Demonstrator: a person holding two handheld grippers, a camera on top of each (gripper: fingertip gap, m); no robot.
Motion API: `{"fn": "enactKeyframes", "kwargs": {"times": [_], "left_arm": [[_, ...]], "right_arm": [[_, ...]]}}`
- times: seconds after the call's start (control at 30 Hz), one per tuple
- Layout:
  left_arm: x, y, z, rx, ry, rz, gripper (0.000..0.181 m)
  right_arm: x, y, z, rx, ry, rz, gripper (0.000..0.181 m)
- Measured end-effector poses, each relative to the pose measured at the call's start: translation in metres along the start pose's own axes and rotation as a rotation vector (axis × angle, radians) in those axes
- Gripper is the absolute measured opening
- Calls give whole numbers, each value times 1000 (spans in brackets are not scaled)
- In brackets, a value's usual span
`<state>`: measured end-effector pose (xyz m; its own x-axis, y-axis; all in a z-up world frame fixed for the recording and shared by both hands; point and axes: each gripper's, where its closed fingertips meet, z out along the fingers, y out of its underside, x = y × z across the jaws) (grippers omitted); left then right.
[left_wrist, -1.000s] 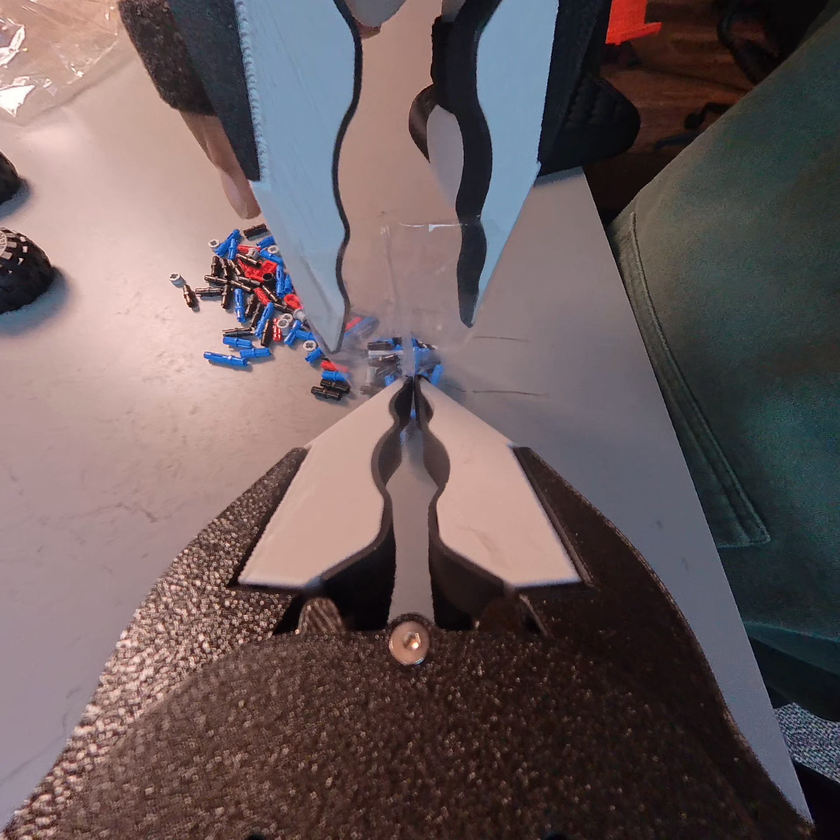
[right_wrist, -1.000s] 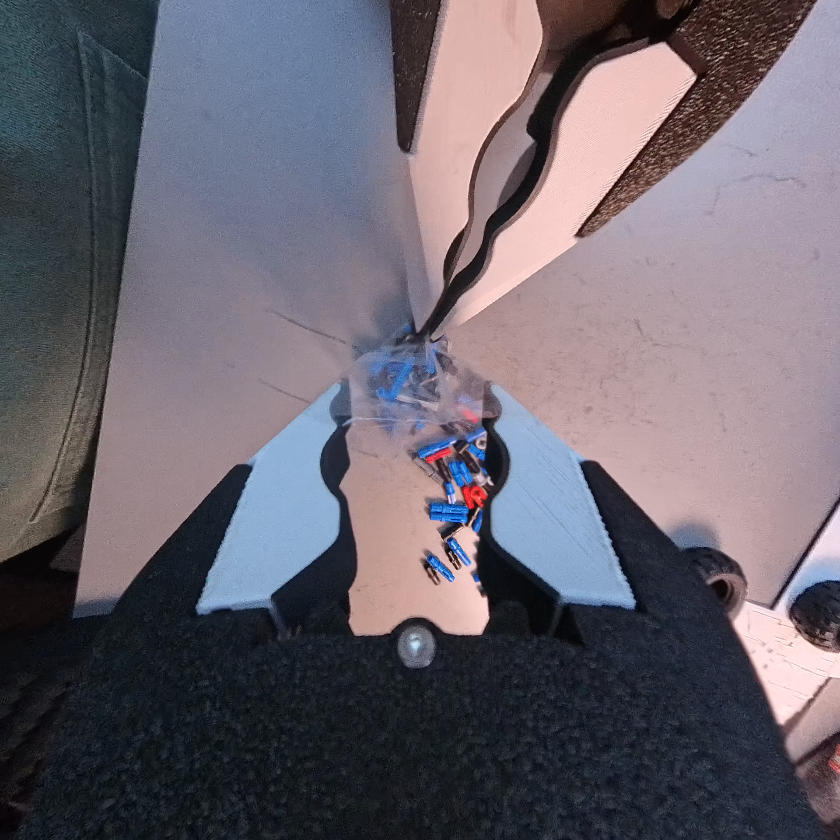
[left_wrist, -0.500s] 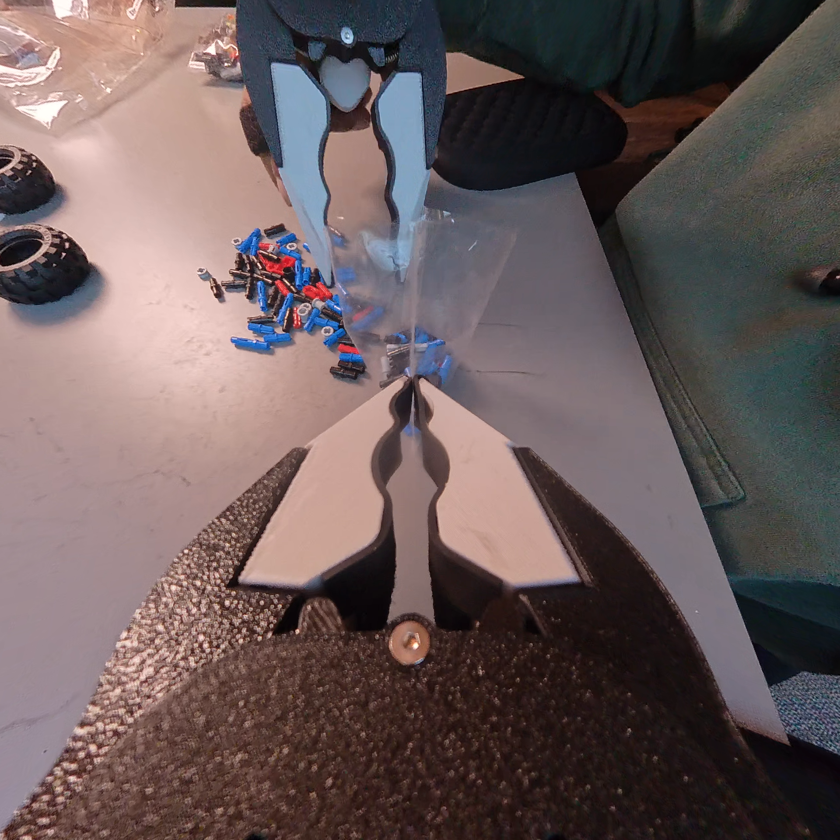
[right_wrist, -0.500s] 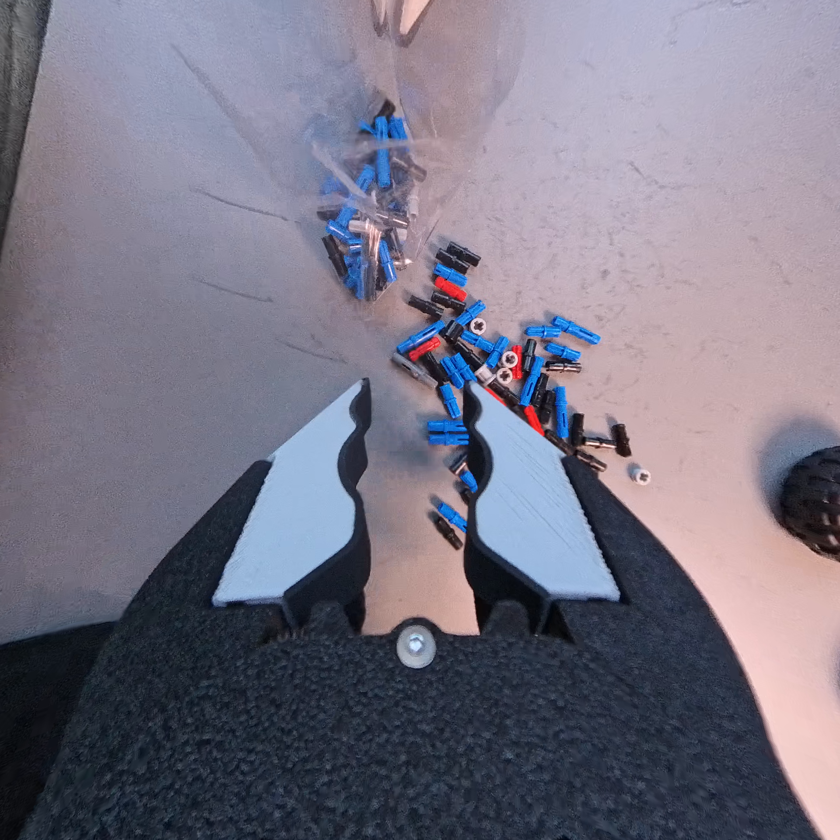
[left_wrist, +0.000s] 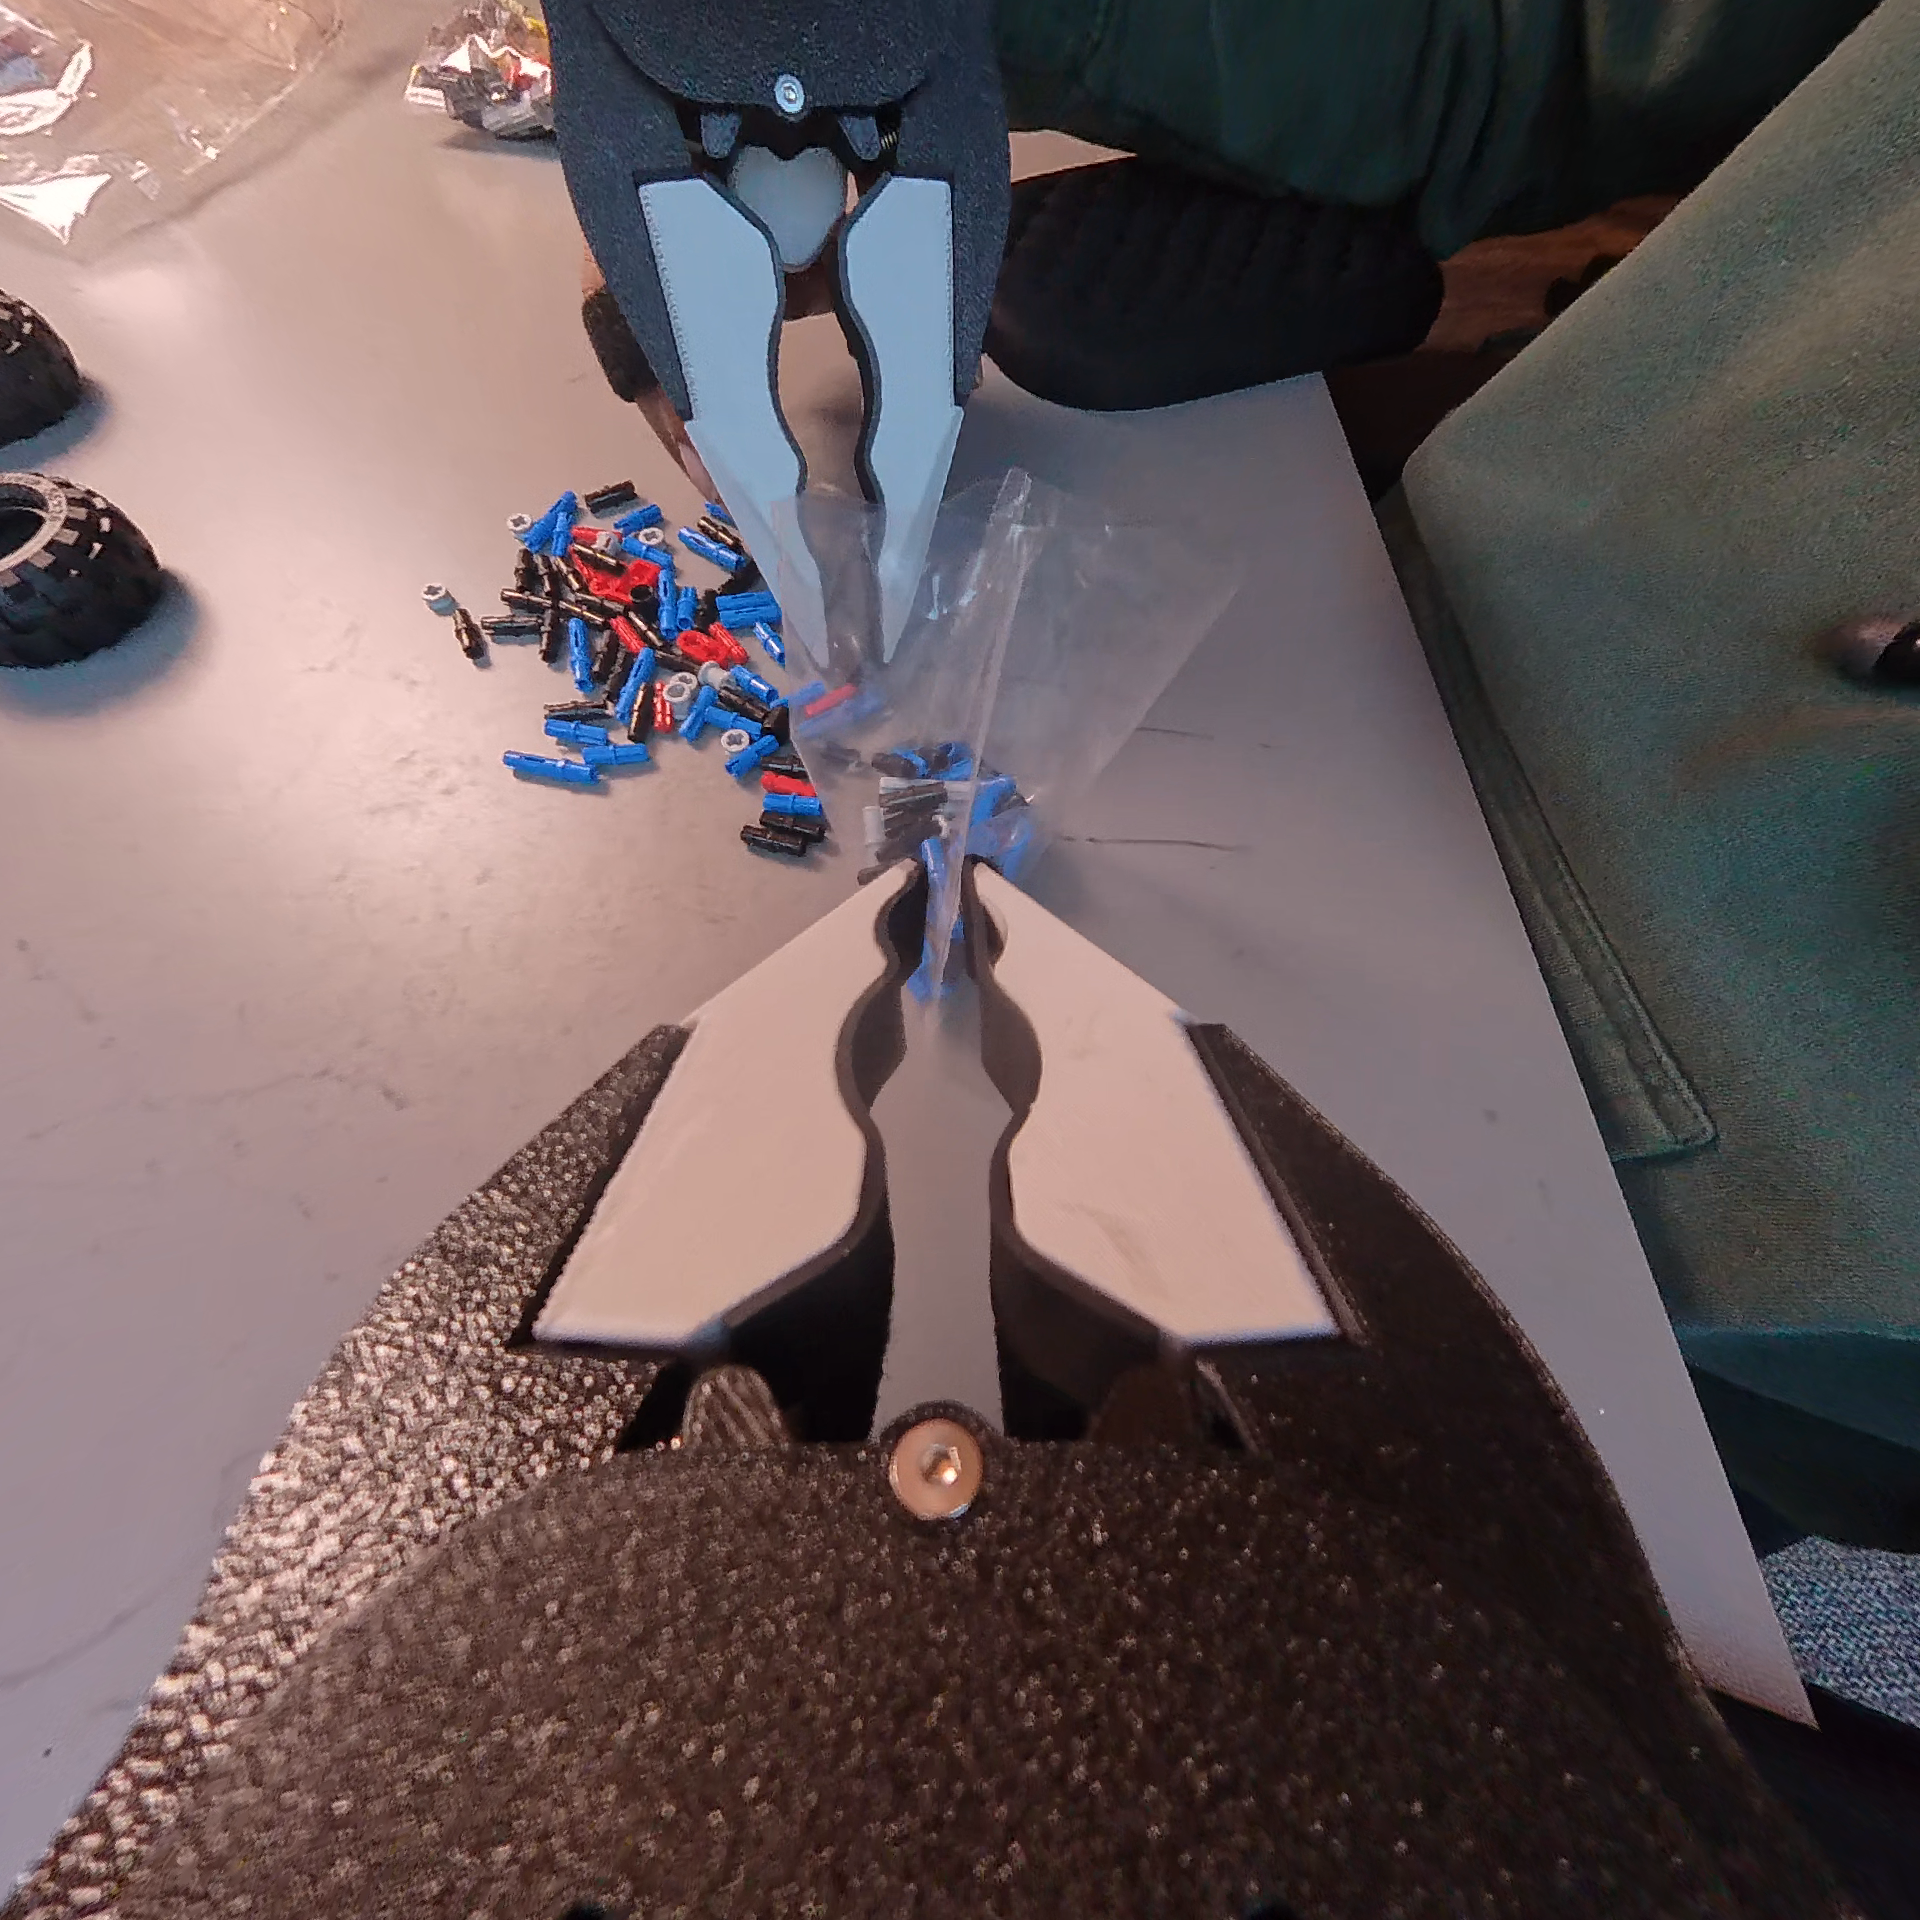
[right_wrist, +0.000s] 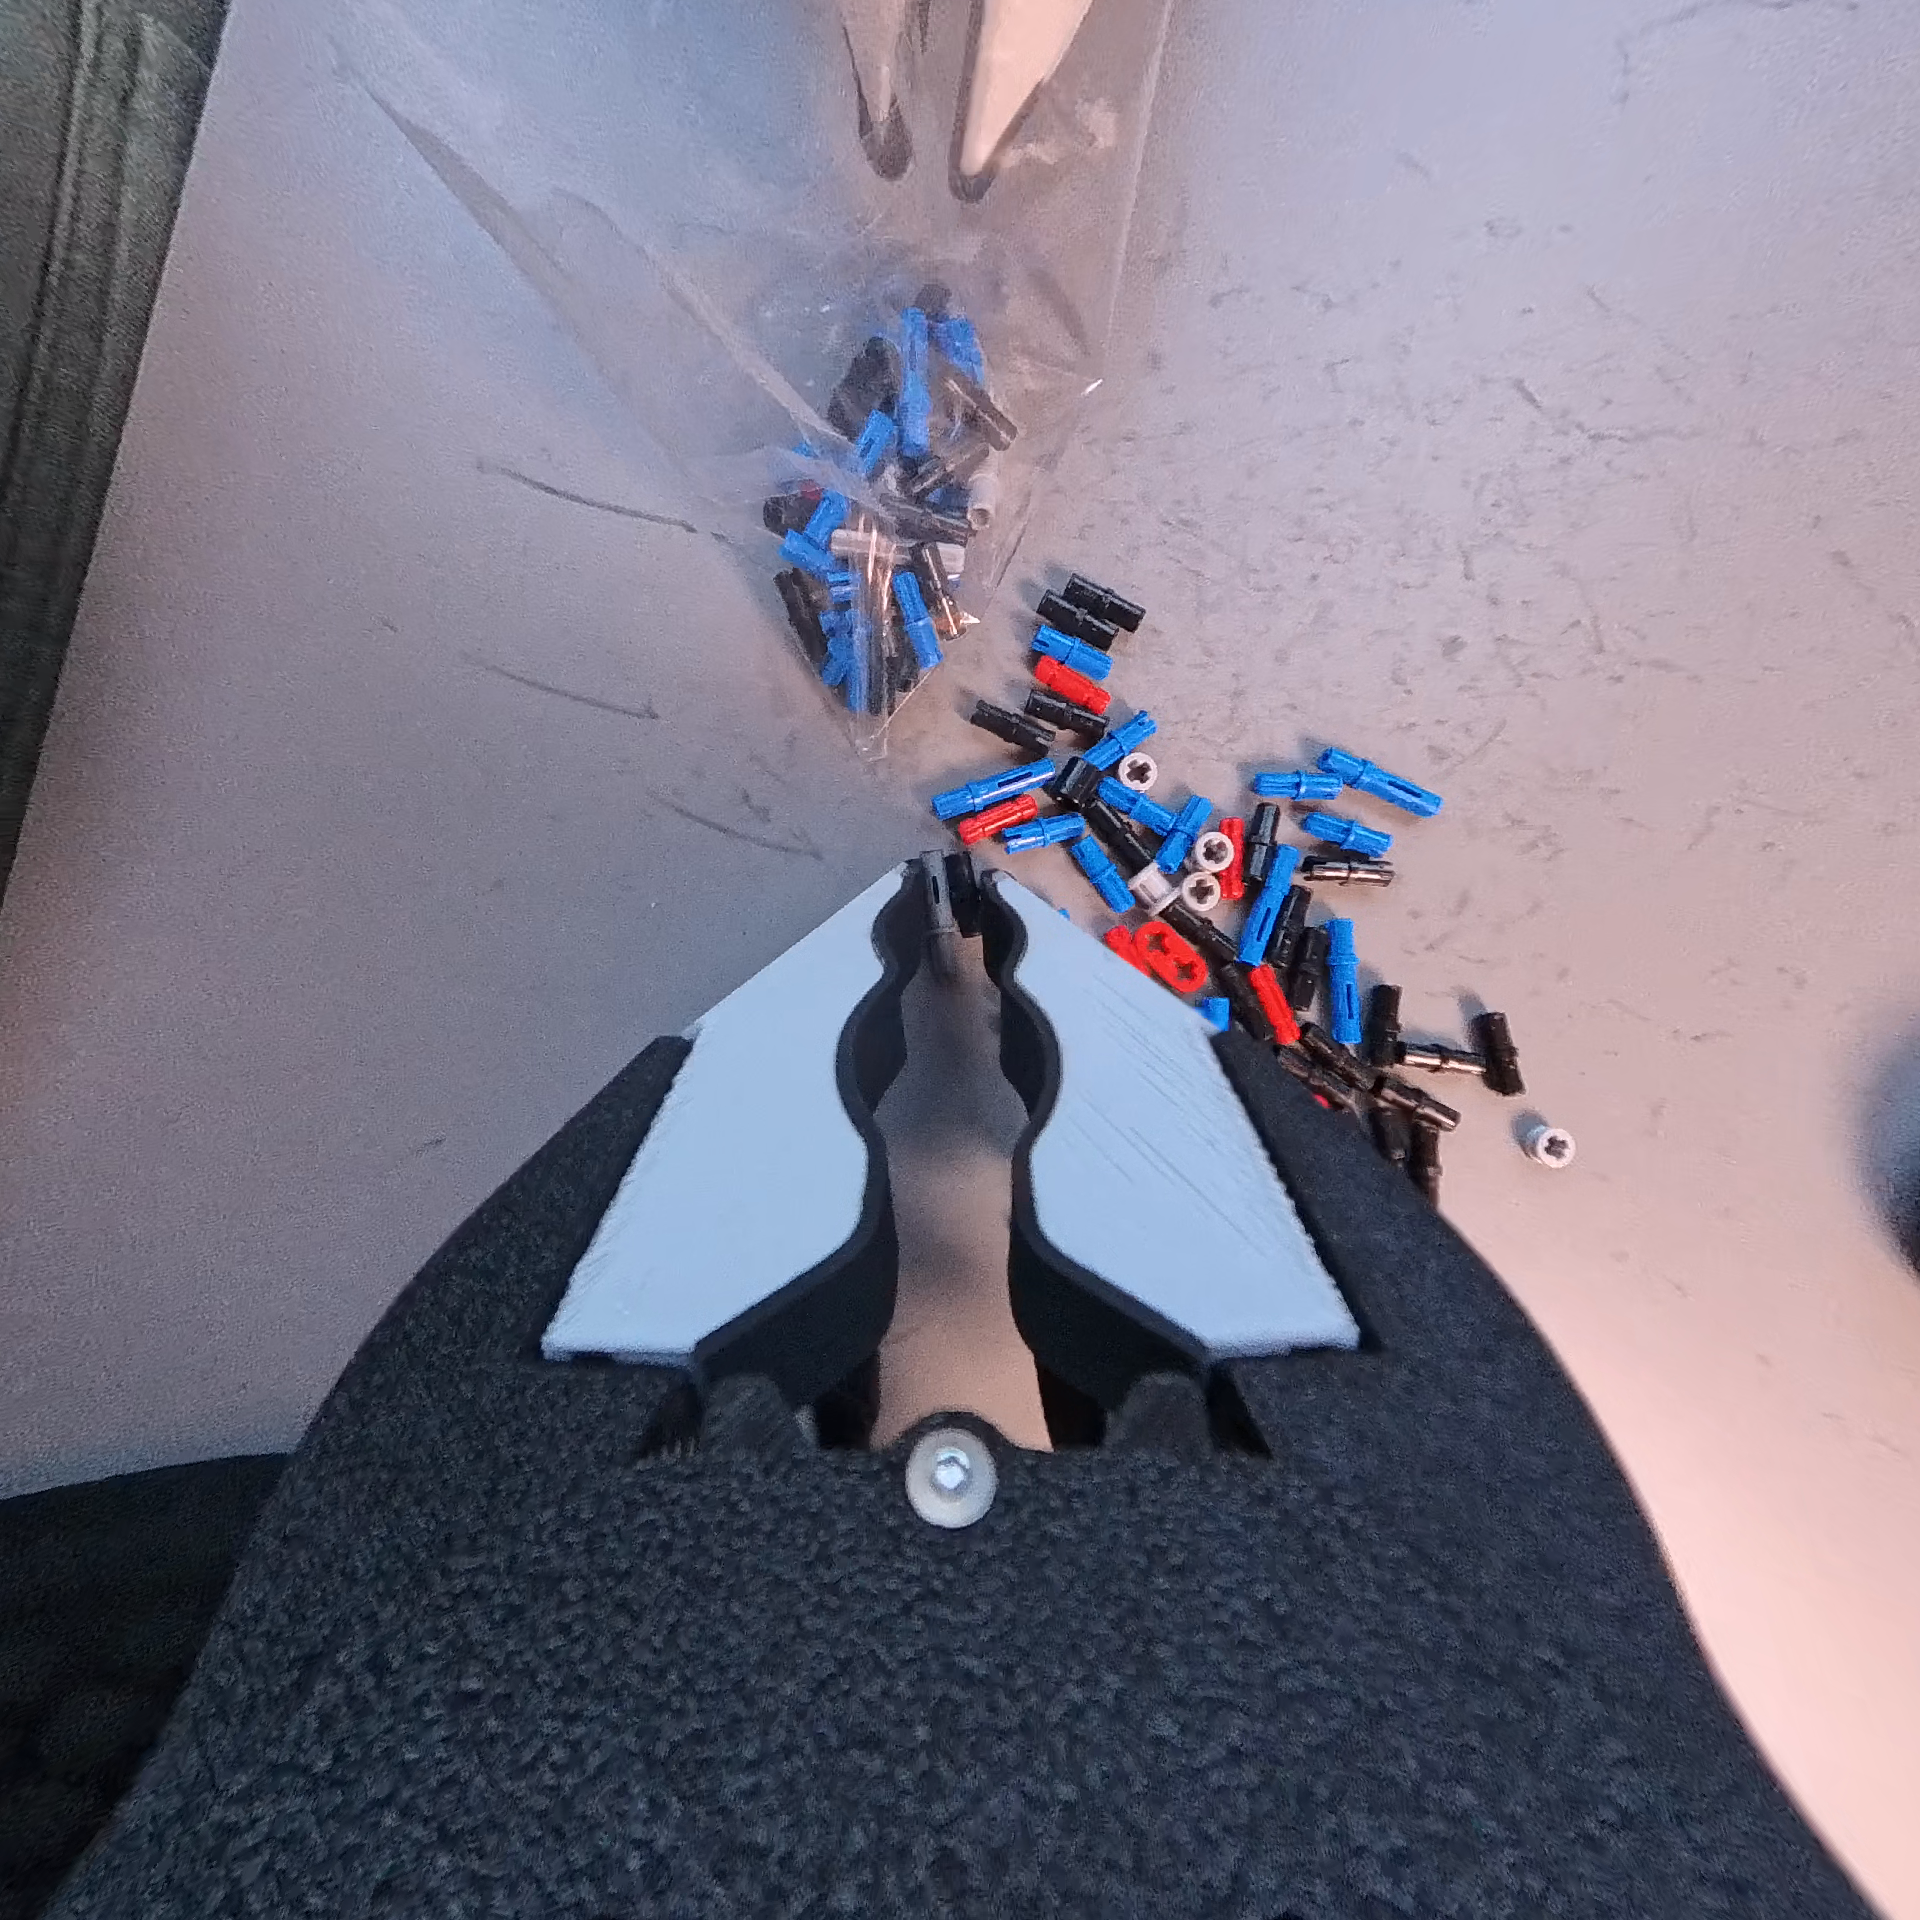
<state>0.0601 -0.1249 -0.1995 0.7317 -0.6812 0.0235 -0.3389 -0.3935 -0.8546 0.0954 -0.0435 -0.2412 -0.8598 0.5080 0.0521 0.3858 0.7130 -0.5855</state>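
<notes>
My left gripper (left_wrist: 940, 875) is shut on the lower end of a clear plastic bag (left_wrist: 997, 623) that still holds several blue and black pins (left_wrist: 940, 805). The bag also shows in the right wrist view (right_wrist: 894, 499), with the left gripper's fingertips (right_wrist: 997, 114) behind it. A loose pile of blue, black and red pins (left_wrist: 644, 644) lies on the grey table beside the bag. My right gripper (right_wrist: 951, 881) sits at the near edge of that pile (right_wrist: 1195, 883), its jaws closed on a dark grey pin (right_wrist: 938, 899). It also shows in the left wrist view (left_wrist: 857, 655).
Two black toy tyres (left_wrist: 62, 582) stand at the table's left, and clear plastic wrappers (left_wrist: 104, 135) lie at the far left. The table's edge (left_wrist: 1558, 1039) runs along the right, with green fabric (left_wrist: 1662, 727) beyond it. A dark green sleeve (left_wrist: 1247, 104) is behind the right gripper. The left gripper's tips are roughly 11 centimeters from the right gripper's.
My right gripper has drawn back from the bag and gone from wide open to shut at the pile's edge. My left gripper stays shut on the bag.
</notes>
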Motion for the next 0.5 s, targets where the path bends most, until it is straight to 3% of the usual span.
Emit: {"fn": "enactKeyframes", "kwargs": {"times": [0.23,0.27,0.33,0.5], "left_arm": [[0,0,6,-9,-6,-12,0],[-1,0,6,-9,-7,-15,0],[-2,-1,6,-7,-9,-21,0],[-5,0,3,-5,-19,-29,0]], "right_arm": [[1,1,-4,28,13,17,8],[2,-4,-9,64,19,18,0],[5,-16,-21,120,35,26,0],[5,-15,-32,62,54,12,2]]}}
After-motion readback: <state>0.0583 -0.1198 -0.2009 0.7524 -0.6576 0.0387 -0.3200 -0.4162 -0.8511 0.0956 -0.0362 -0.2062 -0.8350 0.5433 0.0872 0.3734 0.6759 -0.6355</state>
